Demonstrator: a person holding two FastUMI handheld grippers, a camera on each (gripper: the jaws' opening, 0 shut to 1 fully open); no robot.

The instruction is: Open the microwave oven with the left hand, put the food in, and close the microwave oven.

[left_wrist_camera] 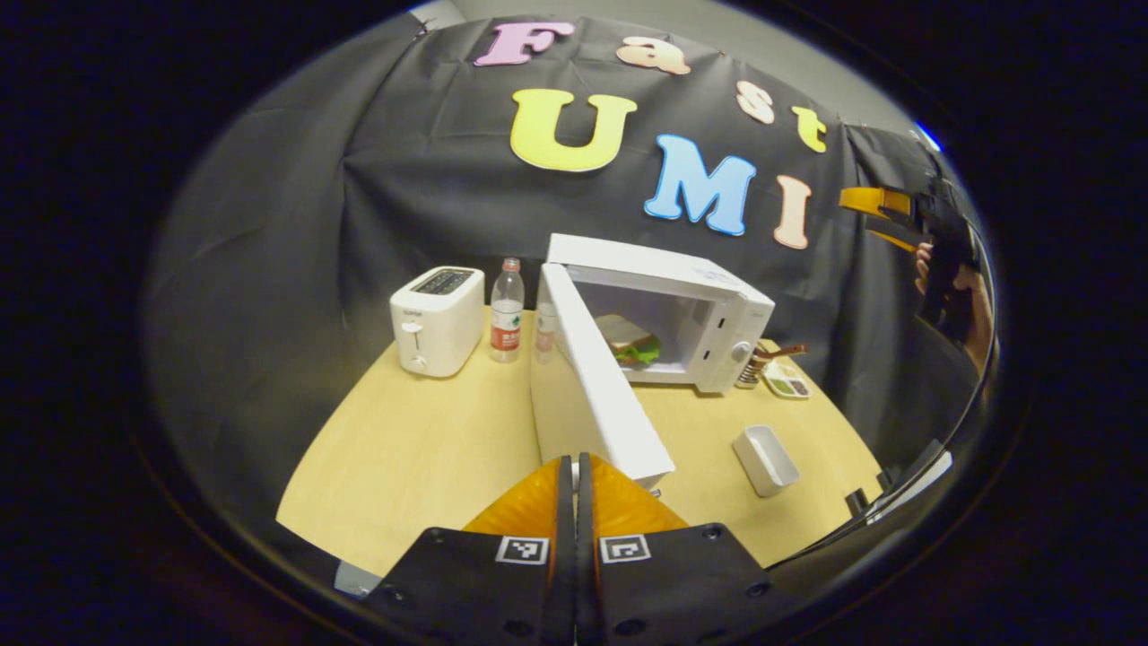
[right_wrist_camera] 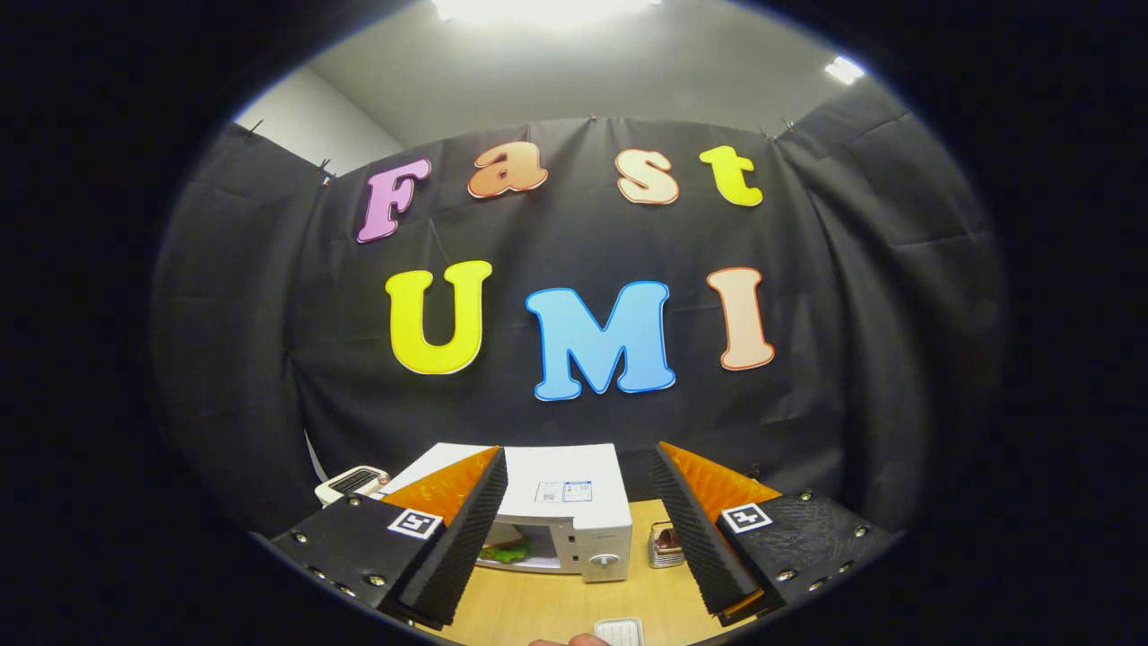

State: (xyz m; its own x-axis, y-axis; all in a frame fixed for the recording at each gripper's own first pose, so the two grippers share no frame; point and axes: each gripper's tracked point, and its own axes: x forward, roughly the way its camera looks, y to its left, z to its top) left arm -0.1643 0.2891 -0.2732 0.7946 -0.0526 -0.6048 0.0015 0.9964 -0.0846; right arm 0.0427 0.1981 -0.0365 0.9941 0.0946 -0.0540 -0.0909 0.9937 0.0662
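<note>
Sitting inside the open microwave (left_wrist_camera: 691, 314), the food (left_wrist_camera: 635, 348) is in place; closing the door (left_wrist_camera: 601, 377) is what remains, I judge. The left gripper (left_wrist_camera: 574, 475), fingers clenched on nothing, needs to push that door. The right gripper (right_wrist_camera: 578, 520) hangs released, high above the tabletop (left_wrist_camera: 430, 449). The left gripper view adds a toaster (left_wrist_camera: 438, 319), bottle (left_wrist_camera: 507, 309) and tray (left_wrist_camera: 765, 459).

A pale wooden table (left_wrist_camera: 421, 449) is set against a black cloth wall (left_wrist_camera: 395, 179) that is hung across the far side. Above it, a grey ceiling (right_wrist_camera: 574, 81) is lit by bright ceiling lights (right_wrist_camera: 538, 9).
</note>
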